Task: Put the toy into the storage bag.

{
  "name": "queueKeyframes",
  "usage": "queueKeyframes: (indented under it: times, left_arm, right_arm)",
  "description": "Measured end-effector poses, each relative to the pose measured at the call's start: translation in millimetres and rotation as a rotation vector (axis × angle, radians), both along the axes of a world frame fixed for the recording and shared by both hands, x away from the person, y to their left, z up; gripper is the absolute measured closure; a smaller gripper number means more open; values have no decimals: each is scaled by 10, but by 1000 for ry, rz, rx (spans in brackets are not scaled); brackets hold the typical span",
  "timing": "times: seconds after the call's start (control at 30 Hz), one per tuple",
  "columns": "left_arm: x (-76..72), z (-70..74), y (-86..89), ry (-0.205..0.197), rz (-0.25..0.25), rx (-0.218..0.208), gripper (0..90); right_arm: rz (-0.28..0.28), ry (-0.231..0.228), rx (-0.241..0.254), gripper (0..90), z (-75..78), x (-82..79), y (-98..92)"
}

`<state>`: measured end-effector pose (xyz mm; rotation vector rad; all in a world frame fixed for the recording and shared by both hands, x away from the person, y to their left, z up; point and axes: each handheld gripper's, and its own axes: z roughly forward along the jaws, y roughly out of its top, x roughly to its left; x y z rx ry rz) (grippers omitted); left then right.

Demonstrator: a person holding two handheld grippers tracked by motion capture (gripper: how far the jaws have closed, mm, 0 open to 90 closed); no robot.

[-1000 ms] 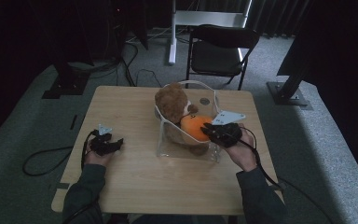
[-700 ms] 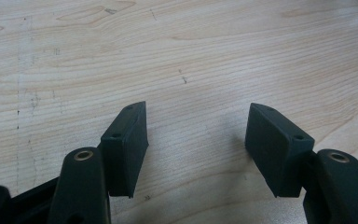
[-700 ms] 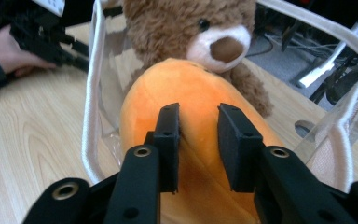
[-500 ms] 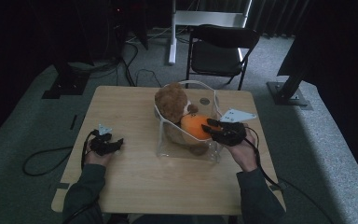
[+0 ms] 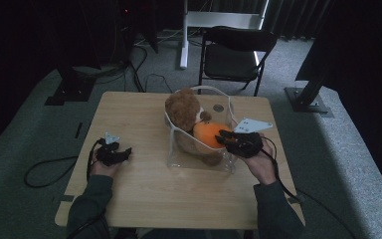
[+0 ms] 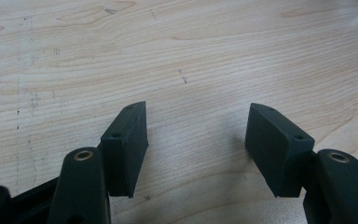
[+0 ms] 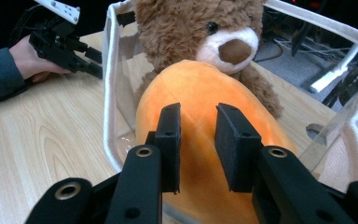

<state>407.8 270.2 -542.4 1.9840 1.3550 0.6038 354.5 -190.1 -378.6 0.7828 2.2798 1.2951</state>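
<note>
Your right gripper (image 7: 196, 140) sits at the clear bag (image 5: 199, 149), its jaws a narrow gap apart over the orange plush (image 7: 205, 107). They have just been closing, yet the pads look to hover above the plush rather than pinch it; the angle makes that hard to settle. The plush lies inside the bag, leaning against the teddy bear (image 7: 200, 32), mid-table in the high view. Your left gripper (image 6: 196, 140) rests well apart on the bare table (image 6: 177, 46), jaws spread wide with nothing between them.
</note>
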Motion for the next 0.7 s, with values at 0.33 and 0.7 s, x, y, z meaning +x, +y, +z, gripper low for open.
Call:
queueKeyframes:
  times: [0.33,0.7]
  left_arm:
    - [0,0,0,0,0,0,398]
    - [2,0,-1,0,0,0,397]
  right_arm:
    - [-63,-118,101,699,84,-123,-227]
    - [-165,-140,181,700,101,-197,-583]
